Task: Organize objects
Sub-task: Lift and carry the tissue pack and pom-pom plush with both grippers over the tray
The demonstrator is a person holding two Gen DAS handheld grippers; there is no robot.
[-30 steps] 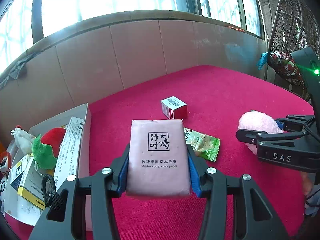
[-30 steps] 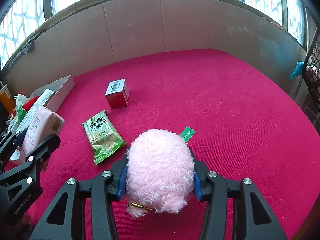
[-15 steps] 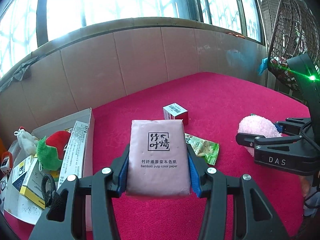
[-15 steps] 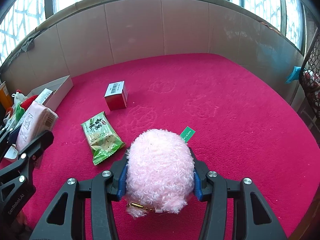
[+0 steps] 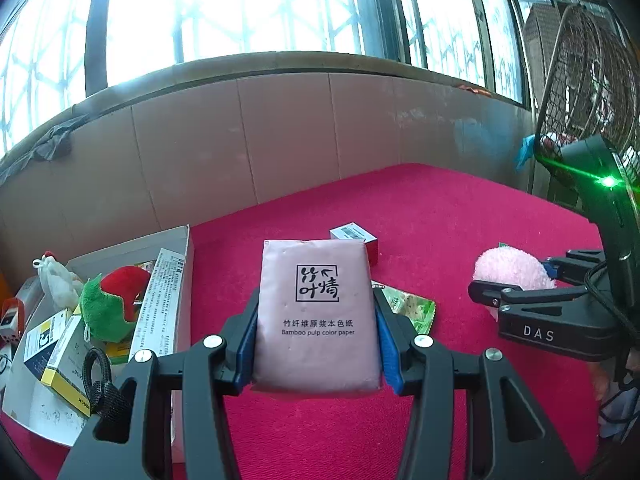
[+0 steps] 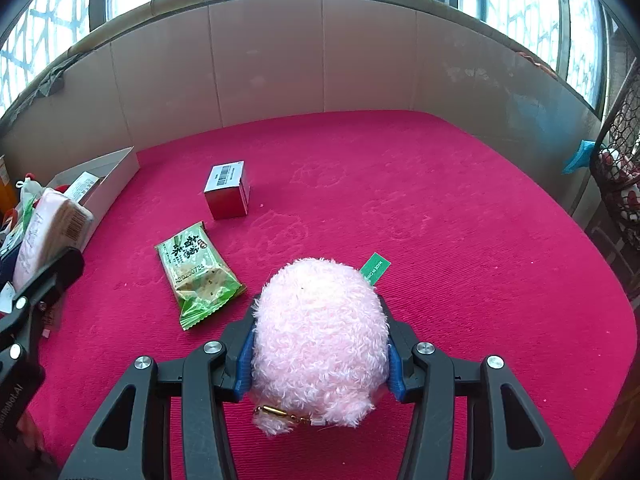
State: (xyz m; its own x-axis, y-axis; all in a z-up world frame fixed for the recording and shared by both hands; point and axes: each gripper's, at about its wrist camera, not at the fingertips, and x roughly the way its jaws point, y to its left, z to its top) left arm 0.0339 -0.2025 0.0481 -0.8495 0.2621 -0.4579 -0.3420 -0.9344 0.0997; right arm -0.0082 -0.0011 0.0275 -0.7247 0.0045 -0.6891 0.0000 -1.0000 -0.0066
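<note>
Currently left claw [image 5: 316,344] clamped on pink tissue pack [image 5: 316,312], held above red desk [image 5: 440,216] beside open cardboard box [image 5: 182,248] of mixed items. Right claw [image 6: 320,354] clamped on pink plush toy [image 6: 320,336], green tag sticking out. Green snack packet [image 6: 196,272] and small red box [image 6: 227,196] lie on desk, apart, left of plush

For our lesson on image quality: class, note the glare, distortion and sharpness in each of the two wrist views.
Left wrist view: windows blown out white, green lens flare at right, wall bowed by fisheye, tissue pack print sharp. Right wrist view: softer glare, red cloth curves, pink plush toy fur crisp.
</note>
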